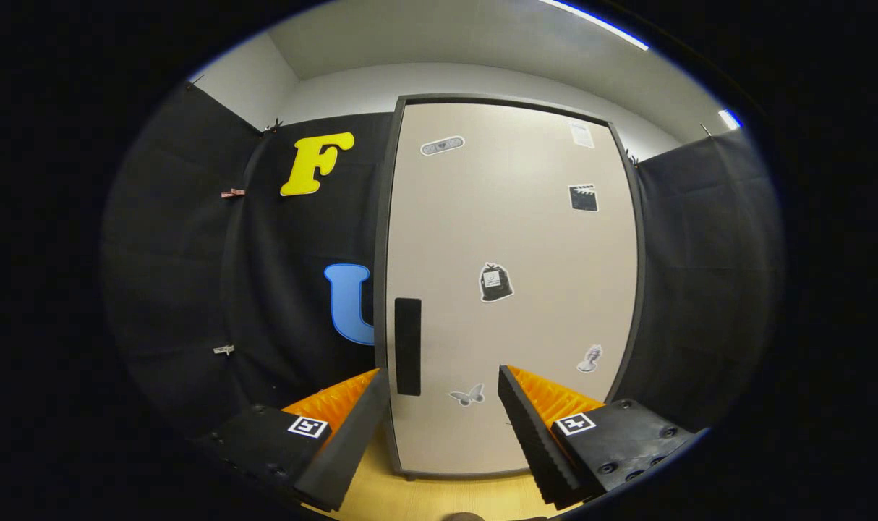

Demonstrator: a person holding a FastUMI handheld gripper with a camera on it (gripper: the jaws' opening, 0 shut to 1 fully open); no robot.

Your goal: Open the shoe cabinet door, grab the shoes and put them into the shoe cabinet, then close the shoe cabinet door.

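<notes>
I hold the fingers [439, 427] wide apart and empty before the closed shoe cabinet door [511, 289] at frame centre; it looks rigid and light (I'd guess), best hooked by the dark handle [408, 346] at its lower left.

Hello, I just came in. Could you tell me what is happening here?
A person holds a gripper with its fingers open, holding nothing, facing a shoe cabinet. The cabinet door is closed. Its dark handle lies just beyond the left finger. Opening the door has not yet begun.
</notes>
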